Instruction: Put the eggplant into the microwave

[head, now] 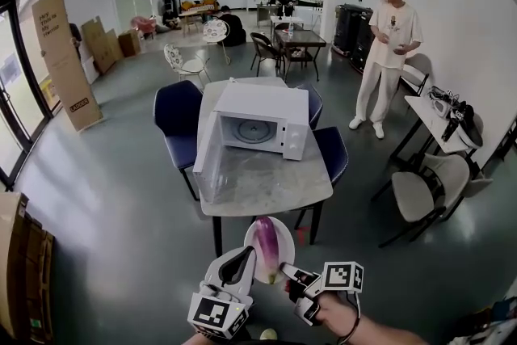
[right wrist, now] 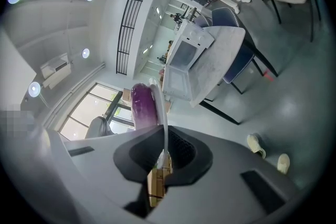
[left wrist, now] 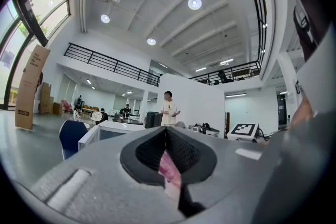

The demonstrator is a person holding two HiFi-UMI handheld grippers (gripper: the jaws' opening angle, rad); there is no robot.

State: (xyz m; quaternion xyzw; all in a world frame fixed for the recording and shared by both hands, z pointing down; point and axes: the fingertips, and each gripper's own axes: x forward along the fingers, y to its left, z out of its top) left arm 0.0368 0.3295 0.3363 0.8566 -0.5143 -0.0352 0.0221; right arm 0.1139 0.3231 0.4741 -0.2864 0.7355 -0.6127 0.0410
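Observation:
A purple eggplant (head: 266, 248) lies on a small white plate (head: 284, 241) that hangs in the air, low in the head view and in front of the table (head: 275, 183). My left gripper (head: 242, 261) is shut on the plate's left rim, and my right gripper (head: 287, 271) is shut on its right rim. The right gripper view shows the thin rim (right wrist: 161, 107) running out from the closed jaws (right wrist: 163, 152), with the eggplant (right wrist: 143, 105) beside it. Something pale pink, (left wrist: 169, 168), sits pinched in the left gripper (left wrist: 167, 157). The white microwave (head: 262, 119) stands on the table with its door (head: 212, 157) swung open to the left.
Dark blue chairs (head: 178, 113) (head: 331, 153) stand on both sides of the table. A person (head: 388, 52) stands at the back right near a side table (head: 440, 113) and a white chair (head: 420, 194). Cardboard boxes (head: 24, 271) sit at the left edge.

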